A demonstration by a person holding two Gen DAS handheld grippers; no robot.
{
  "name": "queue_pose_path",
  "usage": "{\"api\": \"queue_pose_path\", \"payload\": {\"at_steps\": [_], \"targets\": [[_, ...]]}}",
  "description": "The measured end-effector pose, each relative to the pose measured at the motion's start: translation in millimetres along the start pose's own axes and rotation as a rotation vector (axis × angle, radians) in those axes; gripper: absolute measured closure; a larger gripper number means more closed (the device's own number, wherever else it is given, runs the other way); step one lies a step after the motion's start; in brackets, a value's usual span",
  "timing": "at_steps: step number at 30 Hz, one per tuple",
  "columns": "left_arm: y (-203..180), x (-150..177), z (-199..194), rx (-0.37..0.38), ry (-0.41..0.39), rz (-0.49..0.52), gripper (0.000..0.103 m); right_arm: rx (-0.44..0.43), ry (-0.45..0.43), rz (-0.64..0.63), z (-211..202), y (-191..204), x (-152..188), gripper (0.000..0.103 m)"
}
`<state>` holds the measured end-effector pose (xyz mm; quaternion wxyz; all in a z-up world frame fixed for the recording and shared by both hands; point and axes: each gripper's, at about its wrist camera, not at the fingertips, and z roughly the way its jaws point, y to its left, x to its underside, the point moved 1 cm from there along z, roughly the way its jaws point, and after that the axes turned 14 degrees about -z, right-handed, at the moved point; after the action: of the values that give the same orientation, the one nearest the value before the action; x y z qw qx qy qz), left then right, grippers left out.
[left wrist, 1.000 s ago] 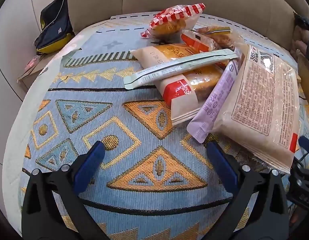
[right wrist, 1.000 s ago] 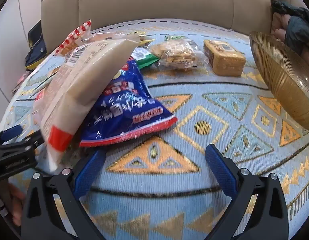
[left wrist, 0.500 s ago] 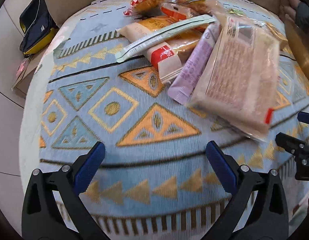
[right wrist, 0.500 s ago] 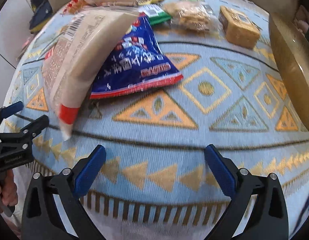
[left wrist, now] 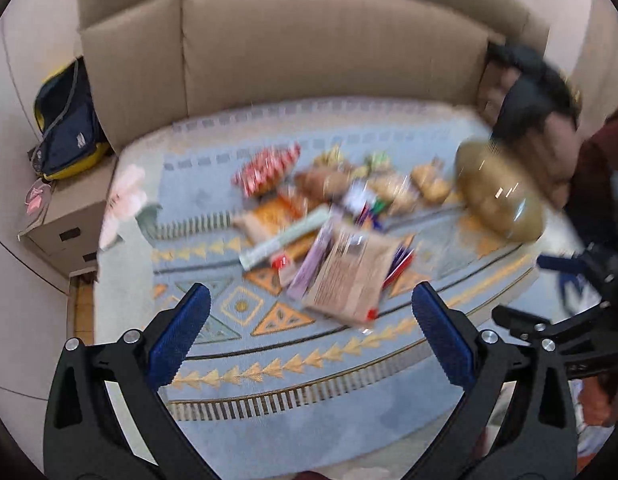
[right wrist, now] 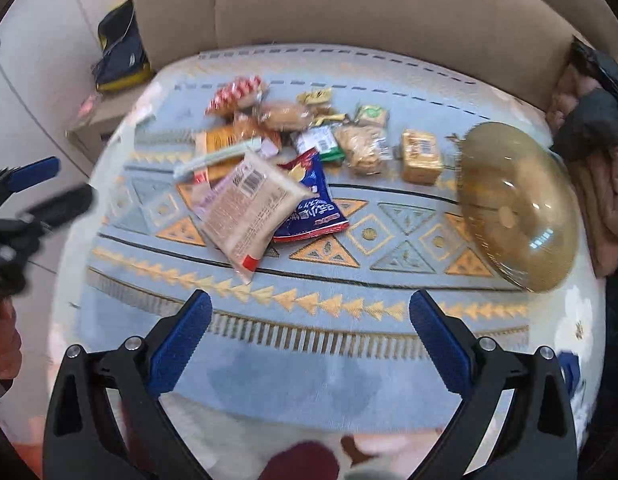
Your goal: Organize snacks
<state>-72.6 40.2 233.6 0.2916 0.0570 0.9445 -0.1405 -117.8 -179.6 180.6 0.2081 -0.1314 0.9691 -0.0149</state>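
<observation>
Left gripper (left wrist: 309, 320) and right gripper (right wrist: 309, 320): jaws spread wide, empty, above the near edge of the patterned cloth (right wrist: 389, 236). Snacks: beige packet (right wrist: 249, 208) overlapping blue packet (right wrist: 313, 204) mid-cloth; amber glass bowl (right wrist: 517, 208) tilted at right.

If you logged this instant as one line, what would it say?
left tool open, empty | right tool open, empty | snacks piled on cloth | bowl empty
</observation>
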Motion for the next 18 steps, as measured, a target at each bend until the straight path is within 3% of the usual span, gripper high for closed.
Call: {"api": "queue_pose_path", "payload": {"at_steps": [4, 8, 14, 18], "targets": [[-11.1, -18.2, -62.1, -0.043, -0.058, -0.018, 0.003, 0.036, -0.016, 0.072, -50.2, -17.6, -1.2, 0.005], [-18.9, -29.8, -124.8, -0.152, -0.105, -0.039, 0.003, 0.087, -0.079, 0.102, -102.2, -19.1, 0.3, 0.005], [-33.3, -37.5, -212.1, -0.05, -0.134, -0.101, 0.003, 0.105, -0.173, 0.138, -183.6, -11.8, -6.1, 0.005], [-57.8, -27.9, -245.3, -0.001, -0.172, -0.082, 0.003, 0.124, -0.203, 0.126, -229.2, -7.0, -7.6, 0.005]]}}
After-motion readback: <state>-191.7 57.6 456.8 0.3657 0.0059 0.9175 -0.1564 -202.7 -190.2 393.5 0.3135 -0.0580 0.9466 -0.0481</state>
